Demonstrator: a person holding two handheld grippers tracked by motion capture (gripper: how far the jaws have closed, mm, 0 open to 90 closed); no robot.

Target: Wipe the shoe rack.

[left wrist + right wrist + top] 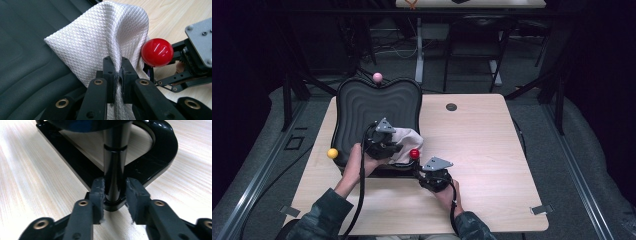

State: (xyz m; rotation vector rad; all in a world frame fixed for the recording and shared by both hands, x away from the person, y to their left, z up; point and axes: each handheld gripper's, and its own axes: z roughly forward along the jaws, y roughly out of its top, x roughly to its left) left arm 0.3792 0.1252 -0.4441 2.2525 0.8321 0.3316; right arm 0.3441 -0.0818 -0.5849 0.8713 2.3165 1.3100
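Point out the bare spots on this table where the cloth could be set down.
The right half of the table is bare, from the small dark disc to the near edge. A bare strip runs along the near edge. The left is crowded: black ridged stand, cloth, both hand-held grippers.

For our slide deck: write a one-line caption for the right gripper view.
Right gripper shut on the black post of a stand on the wooden table.

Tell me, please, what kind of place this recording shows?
Probably a lab or workshop set up for recording handling work, not a home. A plain wooden table stands alone on grey carpet, dark metal frame legs rise around it, and a second desk with loose cables beneath it stands behind.
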